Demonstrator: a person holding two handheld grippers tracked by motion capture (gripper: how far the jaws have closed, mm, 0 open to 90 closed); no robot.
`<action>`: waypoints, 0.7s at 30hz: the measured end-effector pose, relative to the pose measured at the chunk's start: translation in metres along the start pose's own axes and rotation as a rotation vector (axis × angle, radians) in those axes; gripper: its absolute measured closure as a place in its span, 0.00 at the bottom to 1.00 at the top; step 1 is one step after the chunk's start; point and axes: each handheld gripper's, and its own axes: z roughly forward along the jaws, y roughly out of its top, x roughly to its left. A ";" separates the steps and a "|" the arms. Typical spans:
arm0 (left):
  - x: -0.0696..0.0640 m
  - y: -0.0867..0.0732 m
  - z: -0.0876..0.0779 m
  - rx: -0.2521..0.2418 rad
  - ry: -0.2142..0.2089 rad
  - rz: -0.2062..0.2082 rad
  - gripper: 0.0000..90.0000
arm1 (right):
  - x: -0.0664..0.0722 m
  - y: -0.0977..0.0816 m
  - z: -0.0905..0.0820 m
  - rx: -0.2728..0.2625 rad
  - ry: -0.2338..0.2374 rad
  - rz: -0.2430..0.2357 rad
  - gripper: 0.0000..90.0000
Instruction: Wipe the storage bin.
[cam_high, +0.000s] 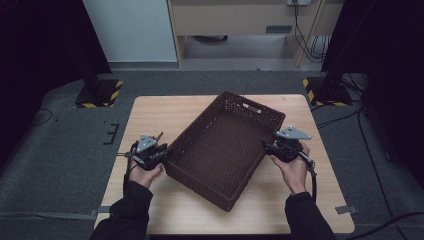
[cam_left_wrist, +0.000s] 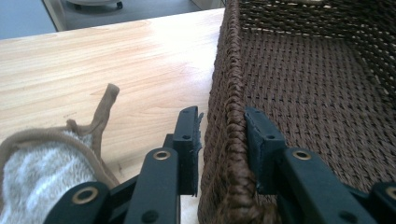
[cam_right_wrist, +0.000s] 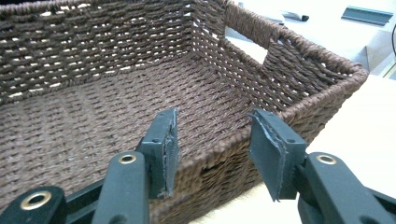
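A dark brown woven basket (cam_high: 197, 125) sits at an angle on the wooden table (cam_high: 150, 115), with nothing in it. My left gripper (cam_high: 167, 152) is at its left long wall. In the left gripper view the jaws of the left gripper (cam_left_wrist: 219, 116) straddle the braided rim (cam_left_wrist: 231, 84), one pad outside and one inside, both pressed on it. My right gripper (cam_high: 265, 145) is at the right long wall. In the right gripper view the jaws of the right gripper (cam_right_wrist: 212, 114) stand apart over that wall's rim (cam_right_wrist: 219, 149), and the pads do not touch it. The basket (cam_right_wrist: 93, 42) has a handle cut-out (cam_right_wrist: 245, 44) in its end wall.
A white terry cloth with tan edging (cam_left_wrist: 42, 163) lies on the table (cam_left_wrist: 116, 60) just left of my left gripper. Bare tabletop (cam_right_wrist: 355, 135) lies to the right of the basket. Stand bases with yellow-black tape (cam_high: 97, 95) sit on the floor beyond the table.
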 end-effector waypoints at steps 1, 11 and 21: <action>0.000 0.000 0.001 0.002 0.000 0.001 0.76 | 0.000 0.000 0.001 0.003 -0.003 -0.008 0.57; -0.002 0.002 -0.029 -0.022 0.012 -0.010 0.62 | 0.002 -0.003 -0.004 -0.007 0.002 -0.035 0.62; -0.001 0.002 -0.017 0.004 0.028 -0.007 0.74 | 0.002 -0.001 -0.008 -0.006 0.002 -0.026 0.59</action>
